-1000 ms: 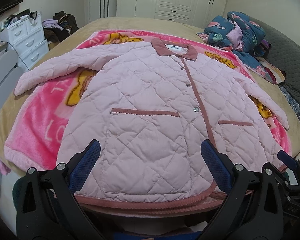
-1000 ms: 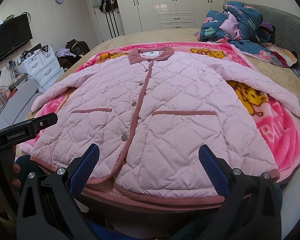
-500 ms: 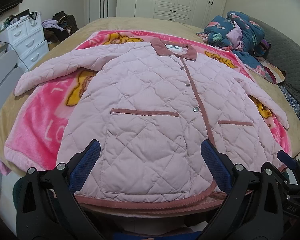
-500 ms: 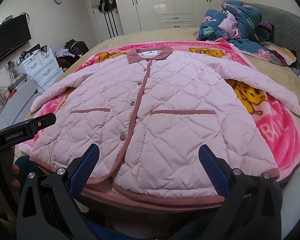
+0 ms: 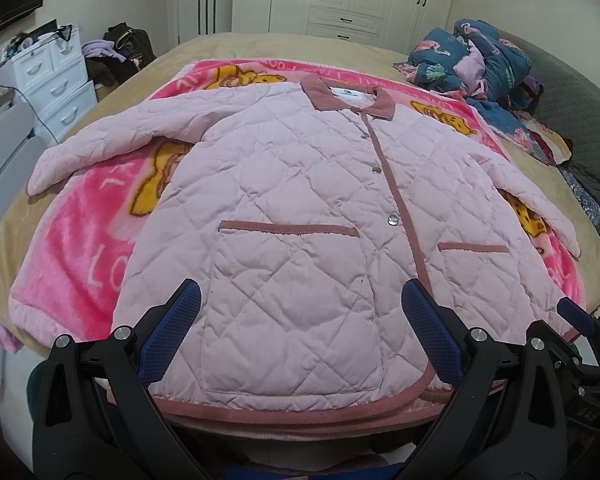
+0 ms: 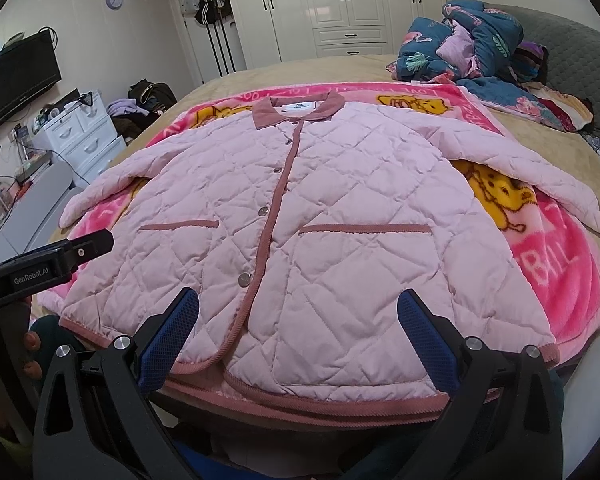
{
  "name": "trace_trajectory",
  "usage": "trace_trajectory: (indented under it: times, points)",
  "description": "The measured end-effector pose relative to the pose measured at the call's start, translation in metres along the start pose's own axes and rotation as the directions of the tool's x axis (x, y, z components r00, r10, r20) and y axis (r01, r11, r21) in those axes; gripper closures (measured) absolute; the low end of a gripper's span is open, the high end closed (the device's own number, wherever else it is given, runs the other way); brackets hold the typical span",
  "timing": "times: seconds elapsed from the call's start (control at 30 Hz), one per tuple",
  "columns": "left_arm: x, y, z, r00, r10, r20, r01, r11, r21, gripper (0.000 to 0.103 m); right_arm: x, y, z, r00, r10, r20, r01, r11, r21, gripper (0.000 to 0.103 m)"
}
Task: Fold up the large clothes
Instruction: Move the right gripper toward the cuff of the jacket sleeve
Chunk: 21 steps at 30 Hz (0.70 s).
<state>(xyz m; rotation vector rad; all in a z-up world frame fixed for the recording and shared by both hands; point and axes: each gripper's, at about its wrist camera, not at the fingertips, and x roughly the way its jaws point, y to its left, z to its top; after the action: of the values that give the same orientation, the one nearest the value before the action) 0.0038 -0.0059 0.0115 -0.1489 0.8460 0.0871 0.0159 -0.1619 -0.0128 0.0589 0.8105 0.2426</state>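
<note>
The pink quilted jacket (image 5: 300,208) is laid flat, buttoned, sleeves spread, on the pink blanket (image 5: 76,264) covering the bed (image 5: 228,46). Its position is unchanged from the earlier frames. The left gripper (image 5: 300,332) and right gripper (image 6: 298,330) remain spread wide, empty, above the near hem.

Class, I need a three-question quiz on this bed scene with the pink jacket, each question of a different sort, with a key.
1. True or false: the pink quilted jacket lies front up with both sleeves spread out to the sides.
2. Multiple choice: what lies directly under the jacket? A) bare mattress B) pink cartoon blanket C) grey quilt
3. Short answer: how do the left tool and right tool stand, and do they hold anything?

Key
1. True.
2. B.
3. Both are open, poised near the jacket's hem, holding nothing.
</note>
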Motion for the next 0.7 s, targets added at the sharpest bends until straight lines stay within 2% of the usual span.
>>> trace_trajectory:
  times: [0.3, 0.7]
  points:
    - [0.024, -0.002, 0.024, 0.999, -0.009, -0.041, 0.009, 1.000, -0.008, 0.009, 0.013, -0.001, 0.032, 0.999, -0.030, -0.011, 0.030, 1.000, -0.002, 0.004]
    - [0.051, -0.019, 0.077, 0.999, -0.041, -0.028, 0.041, 0.999, 0.000, 0.009, 0.027, -0.011, 0.095, 0.997, -0.072, 0.026, 0.072, 0.997, 0.014, 0.004]
